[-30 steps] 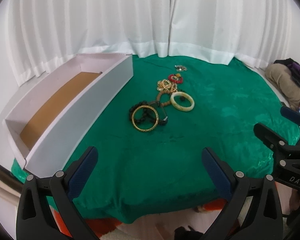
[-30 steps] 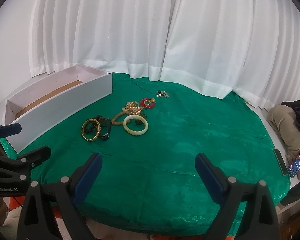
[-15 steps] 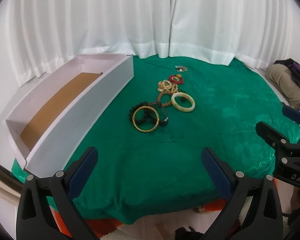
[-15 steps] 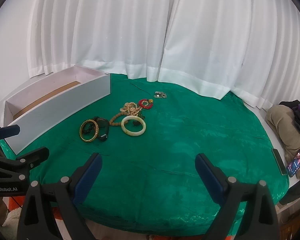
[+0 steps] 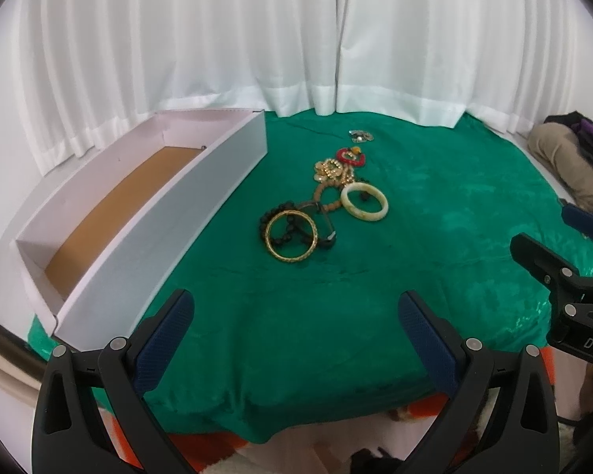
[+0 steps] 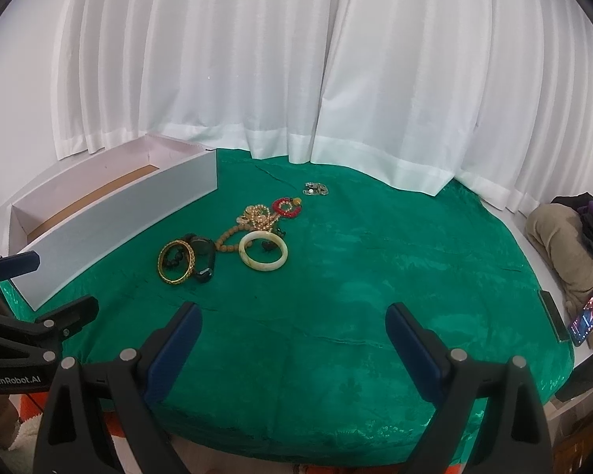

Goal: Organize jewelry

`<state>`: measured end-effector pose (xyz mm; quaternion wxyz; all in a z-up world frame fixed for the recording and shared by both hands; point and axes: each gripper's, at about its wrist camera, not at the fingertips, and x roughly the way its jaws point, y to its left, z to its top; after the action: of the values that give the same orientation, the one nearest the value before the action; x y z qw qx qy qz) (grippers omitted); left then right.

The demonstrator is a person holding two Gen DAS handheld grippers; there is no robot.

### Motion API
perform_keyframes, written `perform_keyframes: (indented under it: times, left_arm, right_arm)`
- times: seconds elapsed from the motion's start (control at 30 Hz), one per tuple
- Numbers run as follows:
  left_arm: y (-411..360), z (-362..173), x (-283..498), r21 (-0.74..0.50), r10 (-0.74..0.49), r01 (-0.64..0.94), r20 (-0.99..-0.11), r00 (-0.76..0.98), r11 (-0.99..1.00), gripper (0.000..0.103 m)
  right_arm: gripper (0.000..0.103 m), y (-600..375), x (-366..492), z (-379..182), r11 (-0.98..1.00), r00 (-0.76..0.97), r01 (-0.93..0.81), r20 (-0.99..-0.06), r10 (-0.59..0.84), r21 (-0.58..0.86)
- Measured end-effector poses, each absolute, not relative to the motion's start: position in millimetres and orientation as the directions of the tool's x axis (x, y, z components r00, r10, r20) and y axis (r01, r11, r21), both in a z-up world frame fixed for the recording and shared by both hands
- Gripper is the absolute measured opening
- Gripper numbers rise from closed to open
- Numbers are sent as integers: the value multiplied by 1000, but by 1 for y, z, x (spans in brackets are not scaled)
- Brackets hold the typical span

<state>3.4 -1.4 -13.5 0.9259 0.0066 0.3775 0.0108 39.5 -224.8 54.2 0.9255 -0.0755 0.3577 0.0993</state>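
Both grippers hover over the near edge of a bench draped in green cloth (image 5: 435,237), the left gripper (image 5: 296,330) and the right gripper (image 6: 294,335) each with jaws spread wide and holding nothing. The jewelry lies in a loose cluster mid-cloth: a gold bangle (image 5: 292,236) overlapping black beads (image 5: 274,213), a pale jade bangle (image 5: 363,201) just beside them, a gold chain (image 5: 332,170) and a red bracelet (image 5: 351,156) farther back. A long white box (image 5: 170,213) sits to the left, open-topped.
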Motion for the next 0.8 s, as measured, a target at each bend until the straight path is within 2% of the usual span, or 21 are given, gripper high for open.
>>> perform_keyframes:
  times: [0.8]
  left_arm:
    - [-5, -14, 2, 75, 74, -29, -697, 713, 997, 103]
  right_arm:
    - [96, -222, 37, 55, 969, 717, -242, -683, 142, -53]
